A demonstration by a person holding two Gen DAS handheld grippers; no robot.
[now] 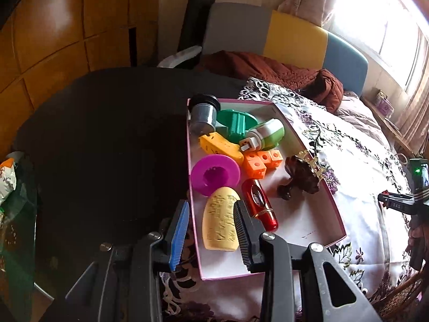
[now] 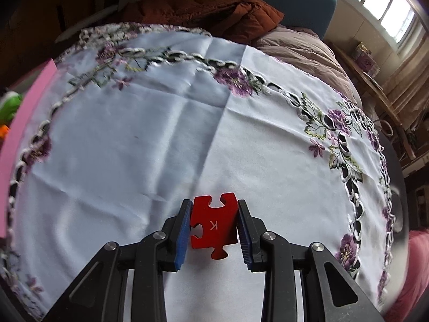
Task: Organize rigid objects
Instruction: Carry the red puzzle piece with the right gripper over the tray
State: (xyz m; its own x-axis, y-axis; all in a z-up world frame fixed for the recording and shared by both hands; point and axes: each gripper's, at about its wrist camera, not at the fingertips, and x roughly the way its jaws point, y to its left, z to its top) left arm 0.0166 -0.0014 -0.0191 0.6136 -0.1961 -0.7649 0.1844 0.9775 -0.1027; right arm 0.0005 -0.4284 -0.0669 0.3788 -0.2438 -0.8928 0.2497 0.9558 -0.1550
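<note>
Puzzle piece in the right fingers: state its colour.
Red, with a white letter K; the puzzle piece shows best in the right wrist view.

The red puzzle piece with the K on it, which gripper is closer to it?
Right. The right gripper has the red puzzle piece between its fingers; the left gripper hovers over the pink-rimmed box, open.

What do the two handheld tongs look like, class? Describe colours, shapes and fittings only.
Both the left tongs and the right tongs are black plastic, with angular linkage arms that have triangular cut-outs and round silver pivot bolts. Each finger carries a ribbed pad; most look blue, one on the left looks black. No cables or sleeves show.
</note>
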